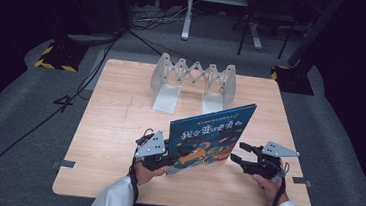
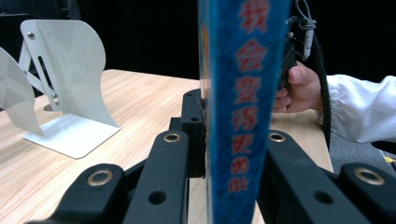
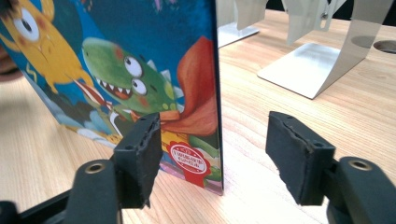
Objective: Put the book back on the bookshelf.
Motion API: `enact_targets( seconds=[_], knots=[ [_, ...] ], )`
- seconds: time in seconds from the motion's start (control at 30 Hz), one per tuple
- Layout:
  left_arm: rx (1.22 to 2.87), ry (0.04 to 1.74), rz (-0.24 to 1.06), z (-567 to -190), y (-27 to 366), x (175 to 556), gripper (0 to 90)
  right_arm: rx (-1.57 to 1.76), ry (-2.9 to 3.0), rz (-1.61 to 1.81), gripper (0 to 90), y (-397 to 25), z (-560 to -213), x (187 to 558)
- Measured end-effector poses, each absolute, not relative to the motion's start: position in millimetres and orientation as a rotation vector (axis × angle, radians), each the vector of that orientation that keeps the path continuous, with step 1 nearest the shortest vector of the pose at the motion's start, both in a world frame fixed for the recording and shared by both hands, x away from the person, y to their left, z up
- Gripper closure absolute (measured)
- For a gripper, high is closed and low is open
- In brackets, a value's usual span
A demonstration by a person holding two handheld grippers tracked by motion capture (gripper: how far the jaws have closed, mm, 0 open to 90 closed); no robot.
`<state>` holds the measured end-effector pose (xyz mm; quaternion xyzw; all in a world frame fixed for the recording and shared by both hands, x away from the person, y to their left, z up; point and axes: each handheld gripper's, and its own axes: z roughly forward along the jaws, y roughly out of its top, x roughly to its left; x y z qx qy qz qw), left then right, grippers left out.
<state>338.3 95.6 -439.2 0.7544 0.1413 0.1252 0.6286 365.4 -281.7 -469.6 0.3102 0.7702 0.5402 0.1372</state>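
Observation:
A blue picture book with cartoon monsters stands upright on the wooden table, tilted a little. My left gripper is shut on its spine edge near the bottom, with a jaw on each side of the cover. My right gripper is open at the book's lower right corner. In the right gripper view the book's free edge stands between the spread pads, touching neither.
A white expandable book rack with two metal feet stands at the back middle of the table, also seen as a rack and its foot. Black cables run over the grey floor at the left.

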Motion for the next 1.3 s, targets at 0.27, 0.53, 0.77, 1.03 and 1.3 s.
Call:
enact_targets(
  seconds=[0.27,0.53,0.77,1.03,1.3],
  knots=[
    [1.717,0.295,0.289,-430,87,338,78.8,0.855,2.26,1.557,45.9,-272,-475,366],
    [1.717,0.326,0.315,-429,82,338,81.6,0.846,2.275,1.514,46.3,-266,-476,365],
    [1.723,0.345,0.338,-427,79,340,82.6,0.888,2.288,1.461,43.2,-270,-480,365],
    [1.746,0.373,0.366,-418,80,342,82.8,0.918,2.324,1.403,43.1,-281,-482,362],
    [1.745,0.403,0.418,-409,83,344,83.0,0.962,2.328,1.377,43.3,-296,-487,357]
  ],
)
